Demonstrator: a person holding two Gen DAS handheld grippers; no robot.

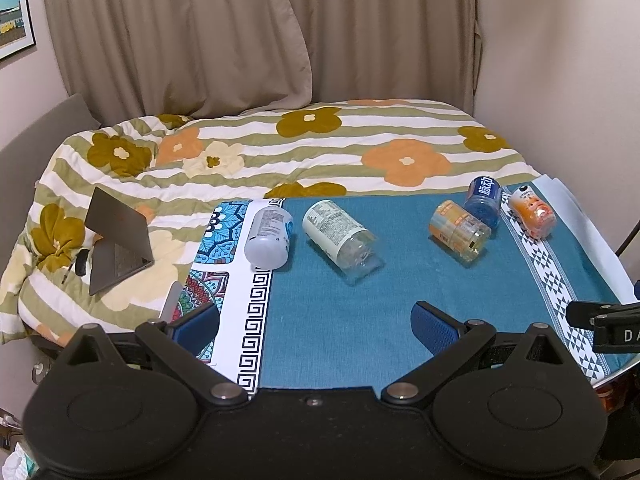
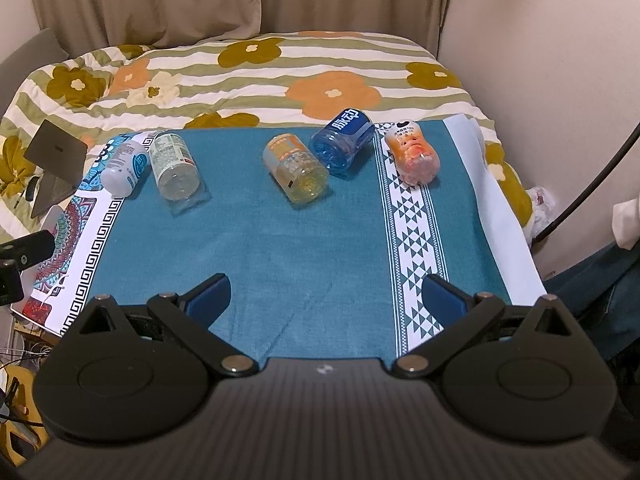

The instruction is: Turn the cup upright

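Both your left gripper and right gripper hung released; the yellow cup, touching the blue cup, risked rolling it away.

A home bedroom is shown. A bed covered by a striped, flower-printed quilt fills the middle of the room. Beige curtains are hung behind the bed, and a framed picture is mounted on the wall left of it. A half-open laptop is propped on the bed's left side.
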